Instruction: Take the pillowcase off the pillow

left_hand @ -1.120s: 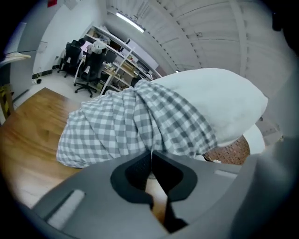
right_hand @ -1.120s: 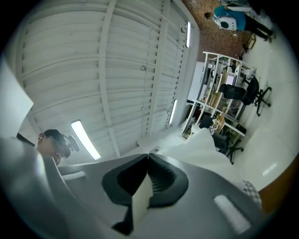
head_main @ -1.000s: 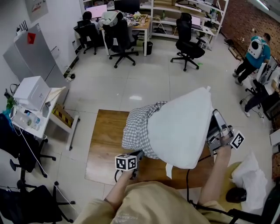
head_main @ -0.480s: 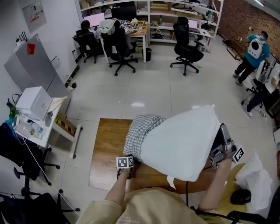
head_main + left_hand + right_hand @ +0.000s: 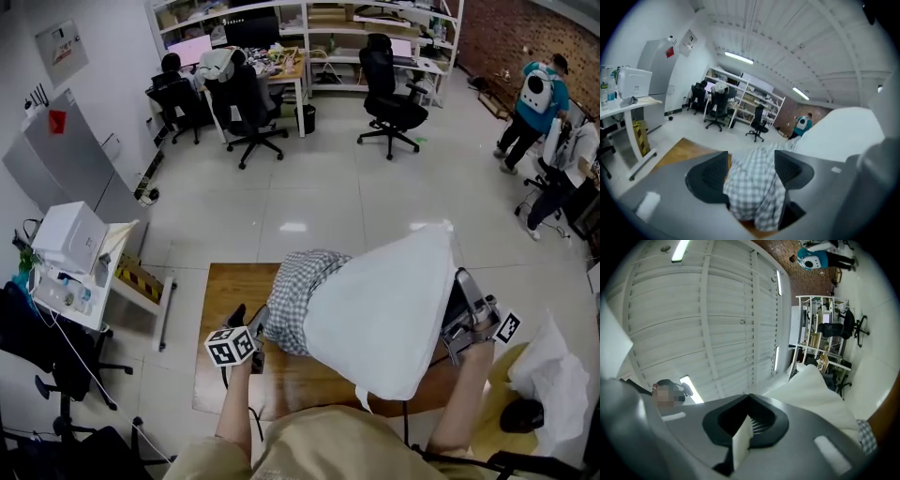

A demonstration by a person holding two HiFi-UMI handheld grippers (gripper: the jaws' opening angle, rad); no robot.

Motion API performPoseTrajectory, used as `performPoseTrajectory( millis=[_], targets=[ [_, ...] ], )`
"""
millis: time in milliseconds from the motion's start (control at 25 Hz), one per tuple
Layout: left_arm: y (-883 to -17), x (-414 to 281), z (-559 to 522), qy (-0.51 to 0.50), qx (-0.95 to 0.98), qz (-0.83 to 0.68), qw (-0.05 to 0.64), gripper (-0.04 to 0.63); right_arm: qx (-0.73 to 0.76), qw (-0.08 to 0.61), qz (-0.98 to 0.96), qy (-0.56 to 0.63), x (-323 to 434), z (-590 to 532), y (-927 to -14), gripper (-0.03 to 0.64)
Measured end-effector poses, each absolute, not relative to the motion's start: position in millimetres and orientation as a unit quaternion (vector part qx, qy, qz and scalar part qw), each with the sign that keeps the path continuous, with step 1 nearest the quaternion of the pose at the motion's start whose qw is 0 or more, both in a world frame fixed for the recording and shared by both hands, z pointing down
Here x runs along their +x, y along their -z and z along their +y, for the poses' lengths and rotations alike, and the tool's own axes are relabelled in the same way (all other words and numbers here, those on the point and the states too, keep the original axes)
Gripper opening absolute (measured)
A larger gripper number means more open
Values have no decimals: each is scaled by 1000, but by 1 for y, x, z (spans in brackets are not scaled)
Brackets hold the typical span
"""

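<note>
The left gripper [image 5: 751, 168] has jaws spread apart, having just been opening, with a loose fold of the checked pillowcase [image 5: 754, 192] lying between them, not pinched. The right gripper [image 5: 749, 420] has its jaws pressed together on a white fold of the pillow [image 5: 815, 390].

The pillowcase [image 5: 295, 300] holds only the pillow's left end and is bunched there in wrinkles. The rest of the pillow [image 5: 384, 319] is bare, white and plump, held tilted above a wooden table [image 5: 220, 375].

In the head view, the pillow hides the right gripper's [image 5: 457, 298] tips. How far the pillow reaches inside the case cannot be seen.
</note>
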State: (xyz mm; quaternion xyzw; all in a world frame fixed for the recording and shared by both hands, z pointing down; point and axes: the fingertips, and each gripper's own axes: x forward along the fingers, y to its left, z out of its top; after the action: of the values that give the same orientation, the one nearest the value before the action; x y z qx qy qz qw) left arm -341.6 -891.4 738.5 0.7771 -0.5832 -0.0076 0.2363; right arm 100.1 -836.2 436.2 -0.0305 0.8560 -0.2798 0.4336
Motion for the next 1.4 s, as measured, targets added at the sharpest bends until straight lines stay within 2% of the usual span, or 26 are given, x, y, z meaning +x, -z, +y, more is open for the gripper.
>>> performPoseTrajectory(
  millis=[80, 200, 400, 560, 640, 680, 800, 920, 1000, 1120, 1280, 1360, 1400],
  targets=[
    [-689, -320, -909, 29, 803, -559, 204, 313, -27, 423, 863, 274, 93, -831, -431, 0],
    [-652, -271, -947, 6, 849, -499, 176, 313, -26, 405, 874, 269, 83, -829, -427, 0],
    [-672, -187, -1011, -99, 899, -382, 188, 310, -34, 369, 892, 258, 69, -821, -433, 0],
    [-719, -138, -1032, -174, 912, -272, 254, 127, -39, 369, 893, 253, 67, -817, -424, 0],
    [-741, -128, -1030, -212, 914, -250, 239, 24, -44, 372, 892, 255, 73, -816, -423, 0],
    [-747, -125, -1030, -222, 918, -245, 221, 18, -49, 373, 891, 255, 78, -816, -423, 0],
    [-760, -135, -1048, -243, 911, -282, 179, 11, -58, 384, 886, 254, 89, -819, -425, 0],
    [-794, -180, -1084, -284, 868, -372, 168, 9, -65, 381, 887, 253, 80, -828, -423, 0],
    [-827, -200, -1095, -307, 833, -414, 199, 9, -74, 372, 888, 258, 80, -829, -424, 0],
    [-853, -211, -1070, -360, 785, -413, 289, 9, -72, 380, 885, 258, 85, -821, -415, 0],
    [-864, -260, -1063, -401, 754, -421, 307, 11, -72, 380, 886, 258, 81, -816, -415, 0],
    [-867, -288, -1047, -403, 729, -430, 348, 11, -91, 369, 886, 264, 88, -816, -421, 0],
    [-865, -303, -1046, -402, 722, -443, 347, 11, -96, 365, 888, 264, 90, -816, -421, 0]
  ],
)
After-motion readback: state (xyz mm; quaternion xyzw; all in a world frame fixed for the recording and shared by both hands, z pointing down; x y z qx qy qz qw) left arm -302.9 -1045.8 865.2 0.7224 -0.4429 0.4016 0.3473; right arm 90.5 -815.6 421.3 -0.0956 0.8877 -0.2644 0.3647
